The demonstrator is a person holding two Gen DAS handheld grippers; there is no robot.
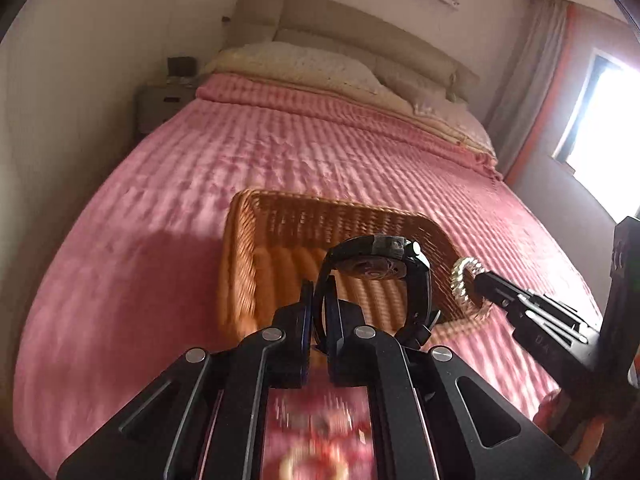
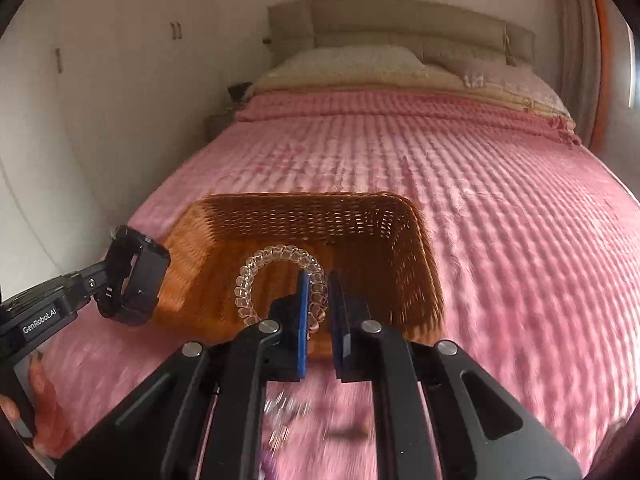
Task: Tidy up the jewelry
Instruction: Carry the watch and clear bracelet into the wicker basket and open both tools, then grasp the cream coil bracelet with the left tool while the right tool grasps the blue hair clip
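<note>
Both the left gripper (image 1: 318, 312) and the right gripper (image 2: 320, 304) point downward, side by side, jaws clamped.

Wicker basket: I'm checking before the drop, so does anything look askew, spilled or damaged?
Nothing stands out. The wicker basket sits upright on the pink bedspread; the left gripper holds a black watch, the right gripper a clear coil bracelet.
</note>
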